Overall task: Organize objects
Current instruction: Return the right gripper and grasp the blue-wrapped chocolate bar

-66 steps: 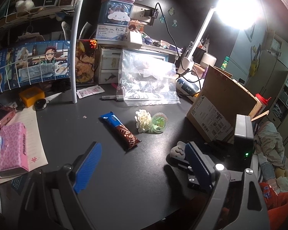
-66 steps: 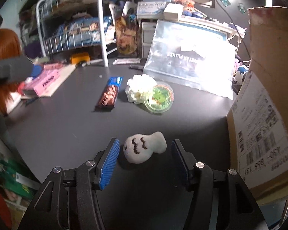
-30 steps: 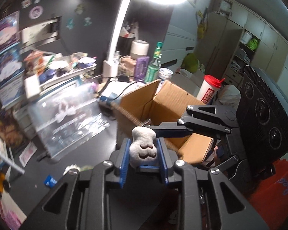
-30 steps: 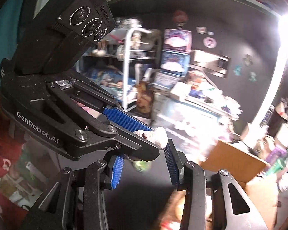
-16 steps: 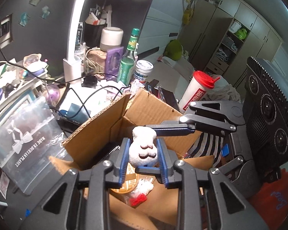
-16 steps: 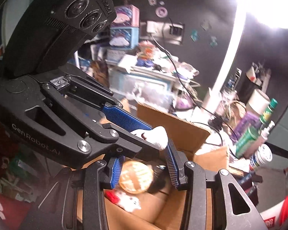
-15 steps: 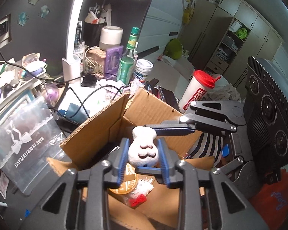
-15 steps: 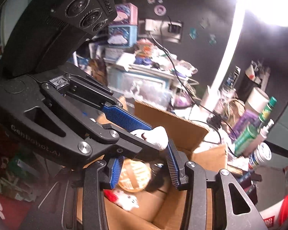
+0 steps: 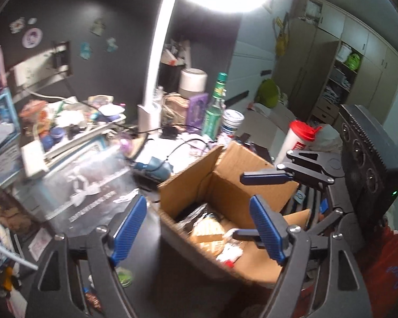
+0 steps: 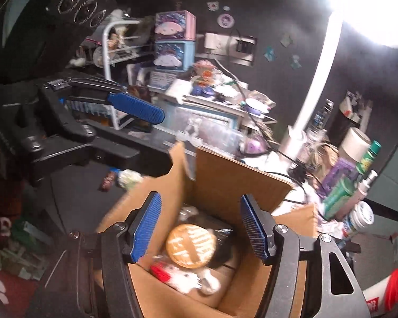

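An open cardboard box stands on the dark desk. It holds a round tan item, dark packets and a white and red soft toy. My left gripper is open and empty over the box's left wall. My right gripper is open and empty right above the box's inside. A chocolate bar, a white flower and a green cup lie on the desk left of the box.
A bright desk lamp stands behind the box. Bottles, cables and a clear plastic bag crowd the back of the desk. A red-lidded cup stands right of the box. Shelves with boxes rise at the back left.
My left gripper held the small white mustache toy over the box; it has opened and the toy is gone from its jaws. Both grippers have spread wide and drawn apart.
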Motion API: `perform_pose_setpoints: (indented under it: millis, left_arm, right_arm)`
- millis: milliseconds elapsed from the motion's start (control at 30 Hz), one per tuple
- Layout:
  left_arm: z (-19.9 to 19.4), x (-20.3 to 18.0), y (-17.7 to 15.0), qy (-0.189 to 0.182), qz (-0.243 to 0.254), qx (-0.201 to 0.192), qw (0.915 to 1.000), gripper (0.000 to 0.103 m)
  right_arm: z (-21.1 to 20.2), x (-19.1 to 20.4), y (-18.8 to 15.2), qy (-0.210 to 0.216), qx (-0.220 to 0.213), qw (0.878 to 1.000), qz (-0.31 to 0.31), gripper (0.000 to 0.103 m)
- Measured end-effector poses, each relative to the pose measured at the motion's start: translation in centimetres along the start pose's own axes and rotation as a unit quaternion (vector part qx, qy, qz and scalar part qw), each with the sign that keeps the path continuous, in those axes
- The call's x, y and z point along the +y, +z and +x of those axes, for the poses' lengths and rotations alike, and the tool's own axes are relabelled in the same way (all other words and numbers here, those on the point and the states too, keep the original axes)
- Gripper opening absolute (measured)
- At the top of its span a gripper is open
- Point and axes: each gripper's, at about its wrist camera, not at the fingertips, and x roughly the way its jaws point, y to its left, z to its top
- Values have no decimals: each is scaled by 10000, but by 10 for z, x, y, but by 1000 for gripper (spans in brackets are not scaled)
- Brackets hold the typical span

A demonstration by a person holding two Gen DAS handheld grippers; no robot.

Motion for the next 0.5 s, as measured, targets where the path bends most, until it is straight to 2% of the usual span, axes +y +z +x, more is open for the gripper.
perform_pose_setpoints:
  millis: [133,267,400,500]
  left_arm:
    - [-32,23,-23,288,-208,-198,9992,78]
    - [-60,46,-50,651,-406,-401,9962,85]
    - [-82,73,-87,958,-736,-588,9909,85]
    - [-93,94,-119,1258,-1004,-693,9845,85]
  right_arm:
    - [9,40,13,524,-132,9983,-213,59]
    - [24,86,21,998,-87,9939,-465,59]
    - [52,135,19,1557,72,9861,-581,59]
    - [84,157,12,1952,320,9795,-392,59]
